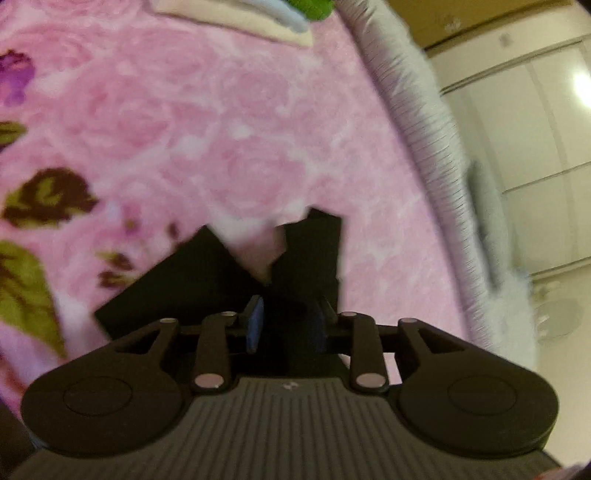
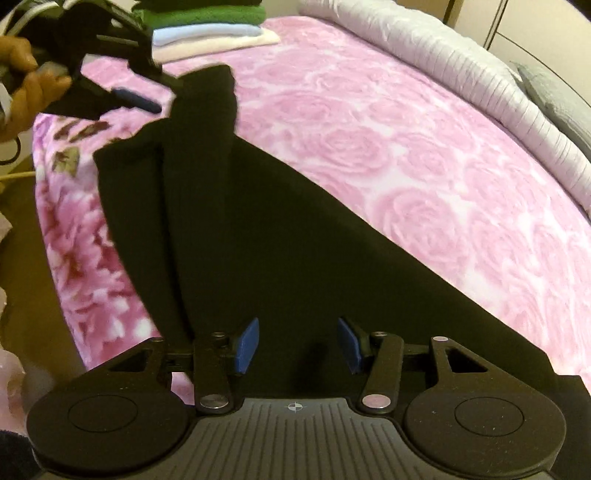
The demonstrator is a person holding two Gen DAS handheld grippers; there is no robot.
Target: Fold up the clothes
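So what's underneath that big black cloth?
The black cloth lies spread on the pink rose blanket, which shows all around it. Whatever sits right beneath its middle is covered, so I cannot see that.

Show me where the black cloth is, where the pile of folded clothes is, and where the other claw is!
Black cloth garment (image 2: 258,240): right wrist view, middle of its flat spread.
Pile of folded clothes (image 2: 207,31): right wrist view, the light blue layer.
Left claw (image 2: 146,98): right wrist view, between its blue-padded tips.
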